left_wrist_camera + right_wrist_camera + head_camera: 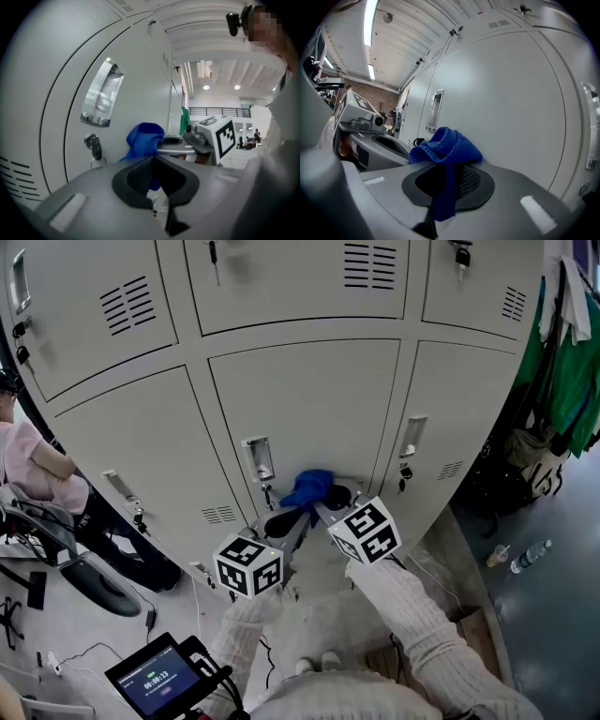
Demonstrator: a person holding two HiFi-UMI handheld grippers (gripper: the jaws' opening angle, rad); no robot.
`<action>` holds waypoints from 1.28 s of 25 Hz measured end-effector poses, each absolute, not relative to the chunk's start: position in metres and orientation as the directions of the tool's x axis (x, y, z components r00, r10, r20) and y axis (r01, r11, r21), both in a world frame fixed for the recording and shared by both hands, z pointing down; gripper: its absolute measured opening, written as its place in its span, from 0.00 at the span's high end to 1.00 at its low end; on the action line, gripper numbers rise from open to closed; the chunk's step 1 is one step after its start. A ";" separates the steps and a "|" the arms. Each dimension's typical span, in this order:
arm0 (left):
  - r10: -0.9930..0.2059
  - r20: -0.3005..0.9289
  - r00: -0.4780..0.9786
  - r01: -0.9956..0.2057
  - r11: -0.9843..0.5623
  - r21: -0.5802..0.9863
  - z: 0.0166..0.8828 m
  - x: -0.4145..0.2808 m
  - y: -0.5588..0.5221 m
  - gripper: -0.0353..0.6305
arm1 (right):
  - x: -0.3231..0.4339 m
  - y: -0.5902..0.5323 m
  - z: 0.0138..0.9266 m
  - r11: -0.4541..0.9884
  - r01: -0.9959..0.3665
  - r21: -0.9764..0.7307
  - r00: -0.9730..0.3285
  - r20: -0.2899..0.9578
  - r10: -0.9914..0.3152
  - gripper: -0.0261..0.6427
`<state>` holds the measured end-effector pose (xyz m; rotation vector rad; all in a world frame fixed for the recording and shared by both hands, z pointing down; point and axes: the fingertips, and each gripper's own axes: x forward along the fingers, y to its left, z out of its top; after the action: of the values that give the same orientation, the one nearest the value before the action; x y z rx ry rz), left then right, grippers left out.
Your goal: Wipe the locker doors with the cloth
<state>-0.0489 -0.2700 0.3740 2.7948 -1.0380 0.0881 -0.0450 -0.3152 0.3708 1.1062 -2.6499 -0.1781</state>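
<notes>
A bunched blue cloth (311, 486) is held against the middle grey locker door (309, 399), just right of its metal handle (258, 458). My right gripper (330, 502) is shut on the cloth (447, 147), whose tail hangs down between the pads. My left gripper (281, 519) sits close beside it on the left, tips meeting the cloth's lower edge. In the left gripper view the cloth (144, 138) runs down into the narrow gap between the pads (136, 176), so this gripper also seems shut on it.
A key (95, 146) hangs in the lock under the handle (101, 96). More locker doors surround this one. A seated person (42, 474) is at the left, green clothes (572, 371) hang at the right, bottles (527, 557) lie on the floor, and a small screen (159, 679) is below.
</notes>
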 end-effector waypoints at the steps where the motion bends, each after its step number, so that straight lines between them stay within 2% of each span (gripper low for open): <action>1: -0.643 0.117 0.757 -0.653 -0.743 0.143 0.379 -0.049 -0.270 0.94 | -0.045 -0.315 0.376 0.707 -0.677 0.204 -0.677 0.205 -0.707 0.89; 17: -0.622 0.195 0.758 -0.649 -0.692 0.316 0.443 -0.043 -0.267 0.94 | -0.042 -0.318 0.467 0.717 -0.697 0.028 -0.667 0.342 -0.662 0.89; 32: -0.612 0.238 0.755 -0.656 -0.691 0.304 0.453 -0.042 -0.271 0.94 | -0.040 -0.319 0.474 0.714 -0.700 0.009 -0.660 0.373 -0.652 0.89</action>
<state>-0.0419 -0.2712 0.4534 2.5821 -0.9714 0.1655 -0.0397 -0.3186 0.4735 1.0533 -2.5704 0.1918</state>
